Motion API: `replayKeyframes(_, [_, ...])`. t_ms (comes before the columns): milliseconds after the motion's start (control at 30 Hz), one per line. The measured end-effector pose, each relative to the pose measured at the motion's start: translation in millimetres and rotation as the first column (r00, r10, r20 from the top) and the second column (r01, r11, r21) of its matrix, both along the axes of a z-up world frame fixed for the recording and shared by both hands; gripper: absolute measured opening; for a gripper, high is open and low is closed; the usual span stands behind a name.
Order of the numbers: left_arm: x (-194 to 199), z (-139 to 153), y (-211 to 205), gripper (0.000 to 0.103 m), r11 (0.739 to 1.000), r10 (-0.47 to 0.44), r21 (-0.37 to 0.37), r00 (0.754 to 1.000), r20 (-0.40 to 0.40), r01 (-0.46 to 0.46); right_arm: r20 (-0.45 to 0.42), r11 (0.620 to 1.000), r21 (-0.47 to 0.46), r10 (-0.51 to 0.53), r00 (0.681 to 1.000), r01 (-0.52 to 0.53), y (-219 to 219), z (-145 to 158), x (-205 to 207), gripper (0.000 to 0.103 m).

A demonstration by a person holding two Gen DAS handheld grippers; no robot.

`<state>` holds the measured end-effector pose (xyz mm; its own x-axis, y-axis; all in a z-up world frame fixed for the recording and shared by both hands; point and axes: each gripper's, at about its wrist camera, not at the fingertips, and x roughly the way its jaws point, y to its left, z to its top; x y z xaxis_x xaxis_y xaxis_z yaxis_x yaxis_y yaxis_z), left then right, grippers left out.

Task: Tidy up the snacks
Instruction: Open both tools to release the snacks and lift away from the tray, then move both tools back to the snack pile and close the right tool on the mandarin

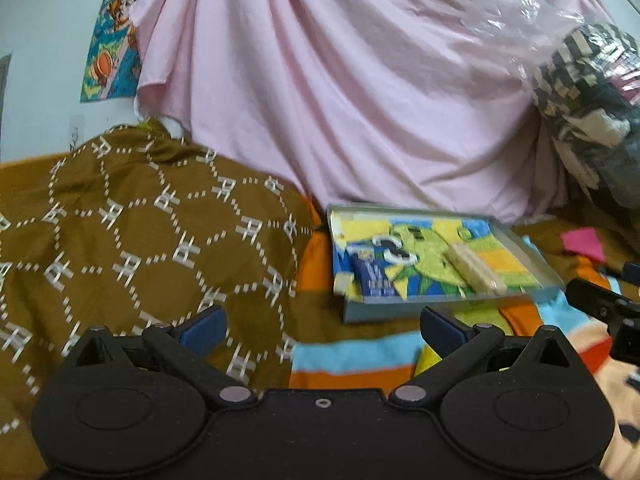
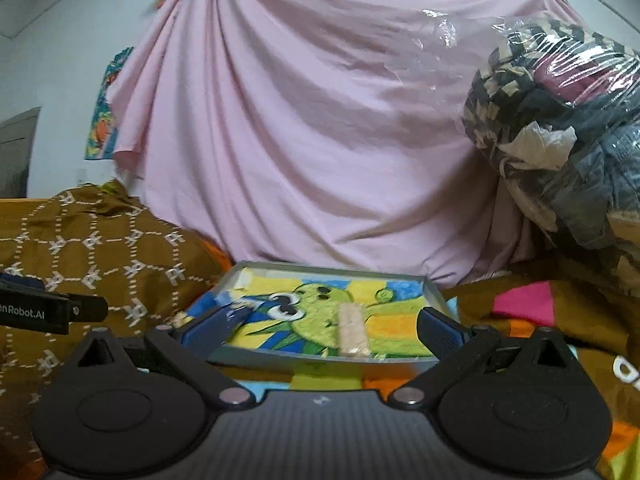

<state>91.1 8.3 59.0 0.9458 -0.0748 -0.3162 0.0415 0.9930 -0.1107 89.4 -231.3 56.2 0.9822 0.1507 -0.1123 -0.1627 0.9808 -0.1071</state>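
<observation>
A grey tray lined with a bright cartoon cloth lies on the bed. Inside it rest a beige wafer pack and a blue snack packet. My left gripper hovers open and empty, short of the tray and to its left. In the right wrist view the tray sits straight ahead, with the wafer pack between the spread fingers of my right gripper, which is open and holds nothing. The blue packet is partly hidden behind the left finger.
A pink sheet hangs behind the tray. A brown patterned cloth is heaped on the left. On the right stands a clear plastic bag of clothes. A striped colourful blanket covers the bed.
</observation>
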Motion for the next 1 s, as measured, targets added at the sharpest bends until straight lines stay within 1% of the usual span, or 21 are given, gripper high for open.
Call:
replayKeyframes(100, [-15.3, -6.1, 7.9, 0.102, 0.999, -0.029, 0.036, 0.999, -0.038, 0.031, -0.043, 1.0, 0.017, 0.014, 0.999, -0.013, 5.4, -5.3, -15.8, 0.103])
replayKeyframes(167, [-24.4, -11.2, 12.2, 0.102, 0.996, -0.043, 0.079, 0.997, -0.059, 0.048, -0.076, 0.999, 0.014, 0.039, 0.996, -0.038, 11.0, -10.5, -26.2, 0.103])
replayKeyframes(300, [-36.3, -19.5, 19.8, 0.102, 0.988, -0.029, 0.148, 0.993, -0.118, 0.046, -0.121, 0.996, -0.024, 0.086, 0.989, -0.089, 24.9, -19.8, -47.1, 0.103])
replayKeyframes(400, [-39.1, -27.2, 25.7, 0.102, 0.983, -0.014, 0.177, 0.984, -0.176, 0.046, -0.161, 0.991, -0.033, 0.124, 0.979, -0.131, 33.4, -26.4, -57.2, 0.103])
replayKeyframes(533, [-40.2, -36.1, 34.6, 0.102, 0.982, -0.004, 0.182, 0.977, -0.215, 0.044, -0.213, 0.987, -0.057, 0.137, 0.967, -0.153, 44.0, -38.4, -67.5, 0.103])
replayKeyframes(833, [-27.2, -49.4, 36.3, 0.102, 0.986, -0.053, 0.135, 0.956, -0.288, 0.095, -0.34, 0.977, -0.092, 0.149, 0.928, -0.19, 60.3, -60.9, -66.6, 0.103])
replayKeyframes(1000, [-22.2, -54.8, 32.2, 0.102, 0.982, -0.054, 0.157, 0.951, -0.305, 0.106, -0.416, 0.974, -0.091, 0.151, 0.897, -0.207, 68.8, -72.3, -58.8, 0.103])
